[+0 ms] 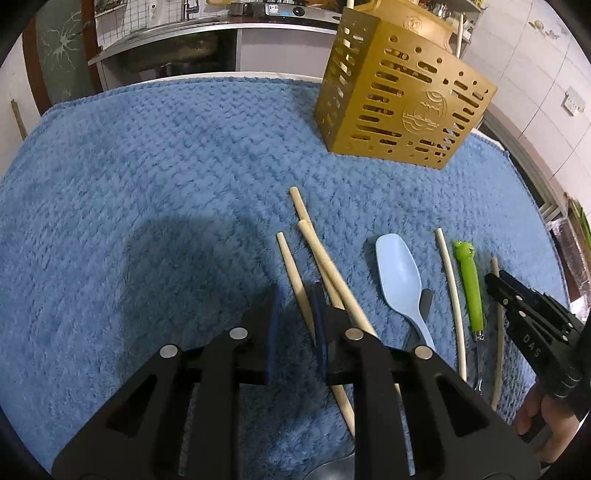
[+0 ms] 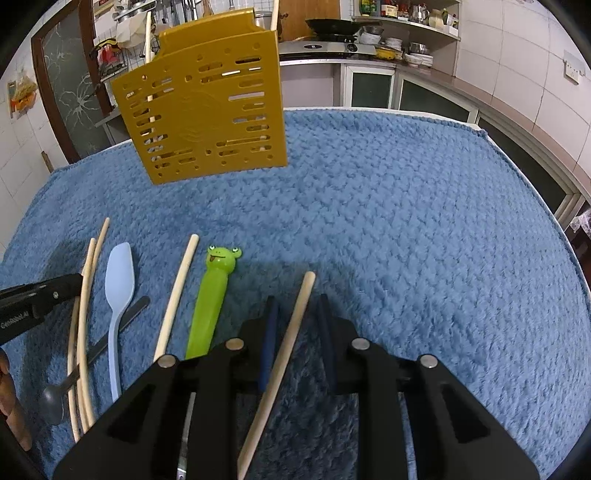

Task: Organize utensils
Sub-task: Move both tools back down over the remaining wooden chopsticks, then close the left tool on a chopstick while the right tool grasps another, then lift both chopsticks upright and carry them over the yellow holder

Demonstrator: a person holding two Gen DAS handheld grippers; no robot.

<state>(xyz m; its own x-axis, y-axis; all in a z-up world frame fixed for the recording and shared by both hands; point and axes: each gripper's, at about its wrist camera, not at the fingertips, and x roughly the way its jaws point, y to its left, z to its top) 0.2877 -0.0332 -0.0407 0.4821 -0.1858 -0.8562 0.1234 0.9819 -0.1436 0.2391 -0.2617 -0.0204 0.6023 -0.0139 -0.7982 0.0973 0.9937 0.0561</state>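
A gold slotted utensil holder [image 1: 402,96] stands at the back of the blue towel [image 1: 147,177], with chopsticks standing in it; it also shows in the right wrist view [image 2: 207,107]. Several wooden chopsticks lie on the towel. My left gripper [image 1: 297,295] is open over one chopstick [image 1: 291,273], which lies between its fingers. My right gripper [image 2: 295,306] is open around another chopstick [image 2: 291,332]. A light blue spoon [image 1: 400,280], a green frog-handled utensil [image 2: 212,302] and a dark metal spoon [image 2: 55,395] lie between the grippers.
The towel [image 2: 424,221] covers a table. A kitchen counter with a stove and pan [image 2: 332,29] runs behind. A white tiled wall [image 2: 517,74] stands to the right. A person's hand [image 1: 535,417] holds the right gripper.
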